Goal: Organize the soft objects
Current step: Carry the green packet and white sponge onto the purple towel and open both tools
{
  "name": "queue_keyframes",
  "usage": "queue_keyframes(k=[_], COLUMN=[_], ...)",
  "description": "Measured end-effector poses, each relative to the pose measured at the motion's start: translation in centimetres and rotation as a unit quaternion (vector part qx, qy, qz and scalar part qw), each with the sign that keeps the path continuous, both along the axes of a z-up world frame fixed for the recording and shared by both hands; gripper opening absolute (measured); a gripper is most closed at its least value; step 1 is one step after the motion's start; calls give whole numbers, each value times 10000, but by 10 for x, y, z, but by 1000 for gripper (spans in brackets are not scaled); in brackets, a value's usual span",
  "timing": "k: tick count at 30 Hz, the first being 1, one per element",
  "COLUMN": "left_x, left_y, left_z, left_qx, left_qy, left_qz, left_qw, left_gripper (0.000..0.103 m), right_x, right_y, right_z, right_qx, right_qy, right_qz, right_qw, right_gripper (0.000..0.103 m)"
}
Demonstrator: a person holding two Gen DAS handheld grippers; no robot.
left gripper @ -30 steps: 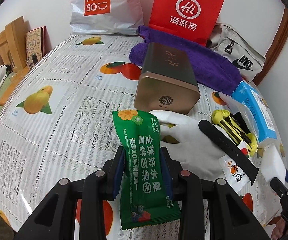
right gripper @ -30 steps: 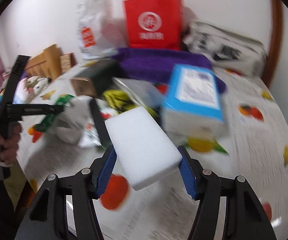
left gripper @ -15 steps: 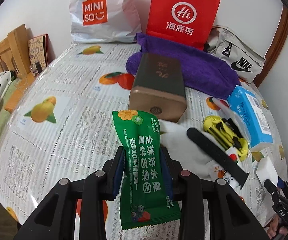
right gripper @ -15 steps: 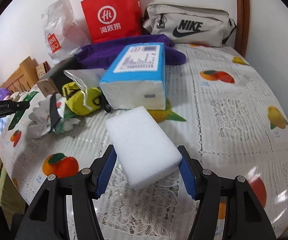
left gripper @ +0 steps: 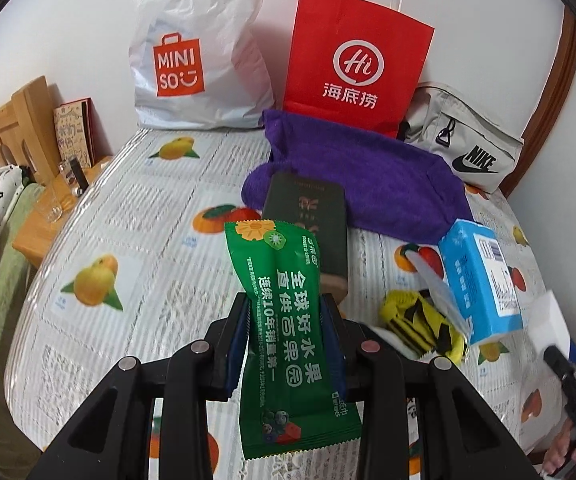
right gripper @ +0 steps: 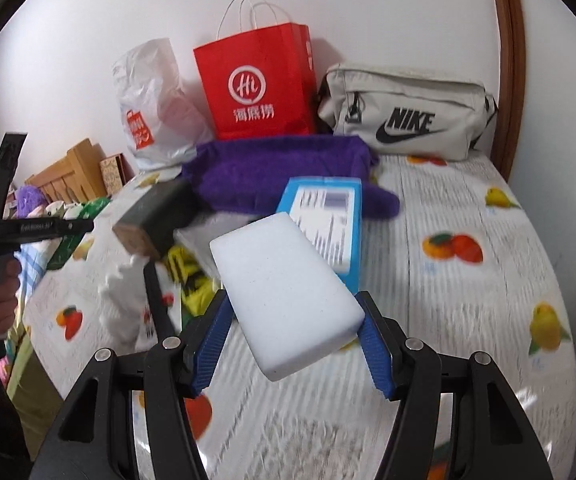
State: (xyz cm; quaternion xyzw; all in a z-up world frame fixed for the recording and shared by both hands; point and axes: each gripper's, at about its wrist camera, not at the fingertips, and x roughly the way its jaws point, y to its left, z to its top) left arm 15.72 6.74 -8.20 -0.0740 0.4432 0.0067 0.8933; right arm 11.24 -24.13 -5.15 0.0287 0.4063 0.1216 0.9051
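My left gripper (left gripper: 286, 336) is shut on a green snack packet (left gripper: 288, 332) and holds it upright above the table. My right gripper (right gripper: 292, 336) is shut on a white sponge block (right gripper: 284, 292), also lifted off the table. A purple towel (left gripper: 364, 184) lies at the back, also in the right wrist view (right gripper: 280, 168). A blue tissue pack (left gripper: 480, 276) lies at the right, and shows behind the sponge (right gripper: 328, 208). Yellow-and-black socks (left gripper: 424, 324) and a white glove (right gripper: 124, 304) lie near the middle.
A dark tin box (left gripper: 308, 224) lies mid-table. A white MINISO bag (left gripper: 196, 52), a red paper bag (left gripper: 352, 64) and a grey Nike pouch (left gripper: 460, 140) stand along the back wall. A wooden headboard (left gripper: 4, 136) is at the left. The fruit-print tablecloth (left gripper: 136, 216) covers the table.
Both grippers have risen and pulled back with their loads. The tin and pile now sit lower and farther. The right view has swung from the left side toward the back wall.
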Motion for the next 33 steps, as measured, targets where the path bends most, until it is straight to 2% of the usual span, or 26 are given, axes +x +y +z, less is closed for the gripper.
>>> queue_keyframes(k=[6,12,24,33], left_x=[23,52,126,187], left_y=[9,14,5,-5], left_z=[9,13,1,-11], left_qx=[-223,-134,-230,-530], left_qy=[34,-29,84,204], left_qz=[-70,-64,-245,-467], left_qw=[9997,9999,9994,9973], left_gripper=[33,33,33,33], right_x=[40,82,159,210], right_y=[17,32,31,31], right_z=[22,27,5,-25], right_qx=[-80,-159,-290,-386], right_qy=[-274,-331,-29,267], right_qz=[149,223,36,-85], right_qw=[9995,9991,9996,9989], right_gripper=[61,62,62,62])
